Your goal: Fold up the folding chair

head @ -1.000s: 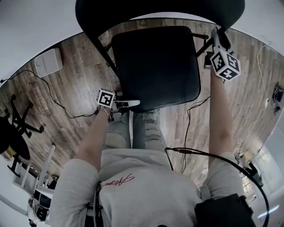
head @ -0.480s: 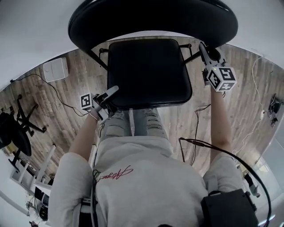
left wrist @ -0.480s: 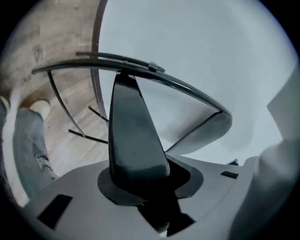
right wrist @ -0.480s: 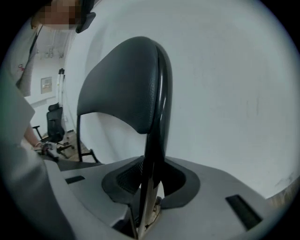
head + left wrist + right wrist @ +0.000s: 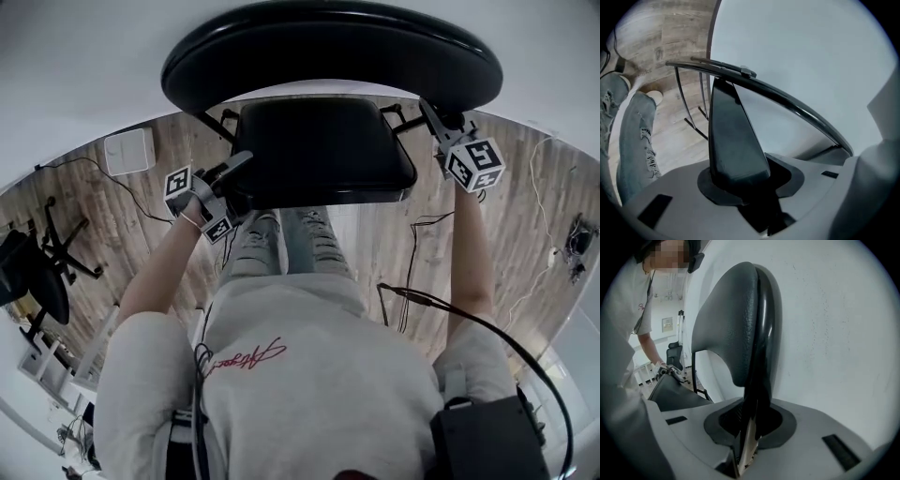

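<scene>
The black folding chair stands against the white wall, its curved backrest (image 5: 328,52) above the padded seat (image 5: 323,145). My left gripper (image 5: 230,178) is at the seat's front left corner. In the left gripper view the seat's edge (image 5: 733,136) runs into the jaws, which are opening slightly, and a frame tube (image 5: 787,103) arcs behind it. My right gripper (image 5: 439,120) is at the backrest's right end. The backrest's edge (image 5: 750,324) sits between its jaws, which are closing on it.
My legs in ripped jeans (image 5: 281,244) stand right under the seat's front. On the wooden floor a white box (image 5: 128,150) lies at the left, a black wheeled base (image 5: 47,253) at the far left, and cables (image 5: 412,300) at the right.
The seat's front edge has risen, so the seat looks shallower. My left gripper went from the front edge to the left corner and up. The right gripper rose slightly with the backrest.
</scene>
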The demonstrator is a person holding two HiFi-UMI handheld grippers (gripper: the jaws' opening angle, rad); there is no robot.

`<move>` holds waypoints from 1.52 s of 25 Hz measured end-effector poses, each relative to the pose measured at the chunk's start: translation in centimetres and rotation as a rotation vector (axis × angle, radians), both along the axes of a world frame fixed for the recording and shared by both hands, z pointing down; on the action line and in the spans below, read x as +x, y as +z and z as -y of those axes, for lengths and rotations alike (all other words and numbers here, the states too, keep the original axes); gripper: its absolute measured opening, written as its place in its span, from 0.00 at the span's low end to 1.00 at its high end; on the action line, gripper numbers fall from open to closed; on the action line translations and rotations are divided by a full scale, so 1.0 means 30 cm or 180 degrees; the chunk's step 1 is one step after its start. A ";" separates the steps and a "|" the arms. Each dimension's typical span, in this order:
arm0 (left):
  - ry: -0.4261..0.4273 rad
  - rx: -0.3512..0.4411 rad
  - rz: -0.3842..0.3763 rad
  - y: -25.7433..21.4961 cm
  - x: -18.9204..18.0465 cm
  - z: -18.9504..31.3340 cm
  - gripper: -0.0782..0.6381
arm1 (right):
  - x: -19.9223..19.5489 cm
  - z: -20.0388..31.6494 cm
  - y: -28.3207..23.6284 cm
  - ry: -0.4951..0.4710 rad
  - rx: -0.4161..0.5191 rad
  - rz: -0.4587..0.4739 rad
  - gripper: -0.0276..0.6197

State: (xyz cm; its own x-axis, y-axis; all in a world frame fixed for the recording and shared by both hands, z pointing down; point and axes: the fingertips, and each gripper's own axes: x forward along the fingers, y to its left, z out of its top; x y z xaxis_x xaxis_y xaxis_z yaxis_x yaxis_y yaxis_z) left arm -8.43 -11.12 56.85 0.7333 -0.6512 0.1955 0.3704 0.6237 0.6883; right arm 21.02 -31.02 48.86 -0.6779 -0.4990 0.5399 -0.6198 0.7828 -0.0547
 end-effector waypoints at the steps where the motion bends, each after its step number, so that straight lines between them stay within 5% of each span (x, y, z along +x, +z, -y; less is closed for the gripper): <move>1: 0.0000 -0.0070 0.0014 -0.009 -0.014 0.033 0.34 | -0.016 0.007 -0.028 -0.0055 0.0080 0.0054 0.12; 5: 0.0034 -0.0296 0.0001 -0.020 -0.060 0.141 0.34 | -0.077 0.045 -0.097 -0.0130 0.0380 0.0264 0.09; 15: -0.0101 -0.0735 0.0065 -0.030 -0.115 0.308 0.34 | -0.112 0.017 -0.126 -0.0641 0.0504 0.0393 0.08; 20: 0.0117 -0.0711 0.0070 -0.029 -0.104 0.352 0.34 | -0.088 -0.019 -0.136 -0.0593 0.0565 0.0486 0.08; 38: 0.0146 -0.0780 0.0028 -0.011 -0.108 0.342 0.34 | -0.091 0.032 -0.134 -0.0454 0.0626 0.0522 0.08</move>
